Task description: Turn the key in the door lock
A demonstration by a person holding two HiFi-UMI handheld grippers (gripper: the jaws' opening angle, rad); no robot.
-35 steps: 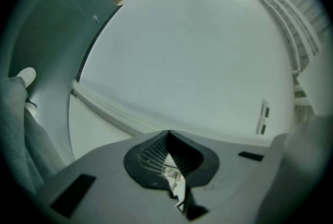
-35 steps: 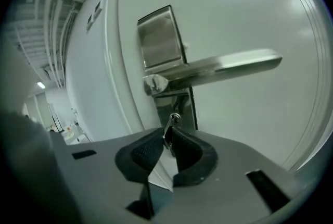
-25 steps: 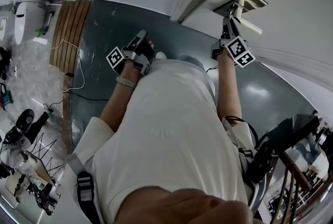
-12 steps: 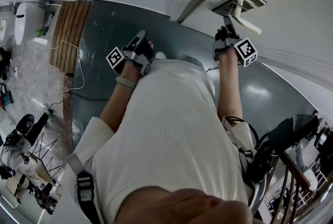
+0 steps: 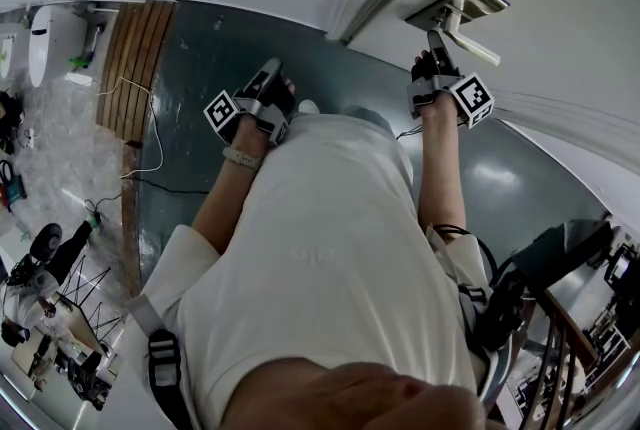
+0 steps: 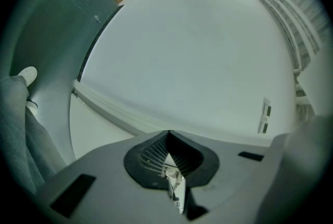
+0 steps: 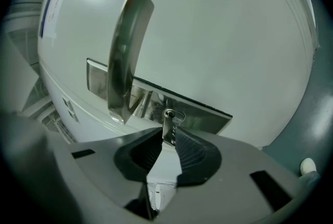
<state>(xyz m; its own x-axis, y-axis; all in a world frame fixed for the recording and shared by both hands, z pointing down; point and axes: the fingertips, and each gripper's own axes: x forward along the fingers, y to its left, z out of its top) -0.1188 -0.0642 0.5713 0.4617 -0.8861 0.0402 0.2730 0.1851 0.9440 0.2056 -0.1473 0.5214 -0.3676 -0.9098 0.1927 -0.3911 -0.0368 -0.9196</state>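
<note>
In the right claw (image 7: 167, 136), the key (image 7: 168, 124).

Polished metal handle (image 7: 126, 53), seemingly metal key (image 7: 168, 132)

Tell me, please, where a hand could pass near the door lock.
Free: the bare door face beside the lock plate, away from the handle. Crowded: the handle stands close beside the key, clamped in the right gripper.

Silver key (image 7: 168, 128) seated in keyhole (image 7: 171, 114), brushed-steel lock plate (image 7: 208, 115) on white door (image 7: 234, 35)
</note>
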